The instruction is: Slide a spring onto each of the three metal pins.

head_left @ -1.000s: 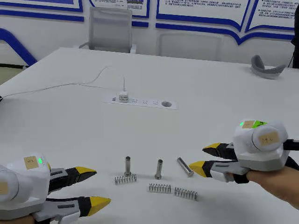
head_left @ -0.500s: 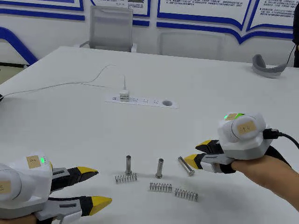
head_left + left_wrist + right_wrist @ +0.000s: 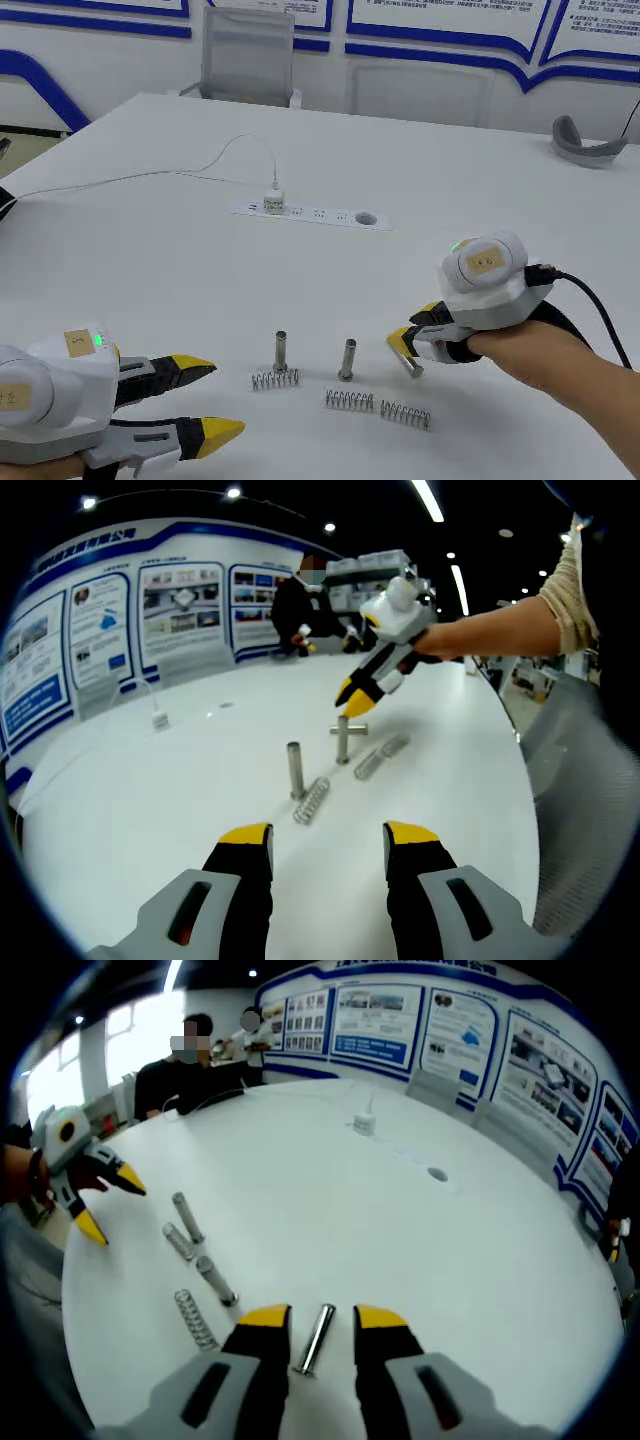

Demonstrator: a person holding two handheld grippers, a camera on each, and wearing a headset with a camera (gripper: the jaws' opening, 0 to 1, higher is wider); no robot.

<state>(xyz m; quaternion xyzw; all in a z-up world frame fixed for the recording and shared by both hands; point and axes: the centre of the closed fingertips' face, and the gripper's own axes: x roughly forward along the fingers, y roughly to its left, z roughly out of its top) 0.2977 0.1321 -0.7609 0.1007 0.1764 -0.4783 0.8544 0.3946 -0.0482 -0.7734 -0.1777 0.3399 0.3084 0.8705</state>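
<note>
Two metal pins stand upright on the white table: one (image 3: 281, 350) on the left, another (image 3: 348, 358) in the middle. A third pin (image 3: 410, 362) lies flat on the right. Three springs lie in front of them, at left (image 3: 273, 379), middle (image 3: 347, 400) and right (image 3: 405, 413). My right gripper (image 3: 412, 330) is open and low over the lying pin. In the right gripper view that pin (image 3: 315, 1338) lies between the yellow tips of the right gripper (image 3: 322, 1317), with a gap on both sides. My left gripper (image 3: 205, 400) is open at the near left, pointing at the left pin (image 3: 294, 770).
A power strip (image 3: 320, 214) with a white plug (image 3: 273, 203) and its cable lies mid-table. Grey chairs (image 3: 248, 55) stand at the far edge, and a grey curved object (image 3: 585, 140) sits at the far right. People are seated beyond the table (image 3: 185, 1065).
My right gripper has moved left and down, so its tips now straddle the lying pin. The left gripper has stayed put. Pins and springs have not moved.
</note>
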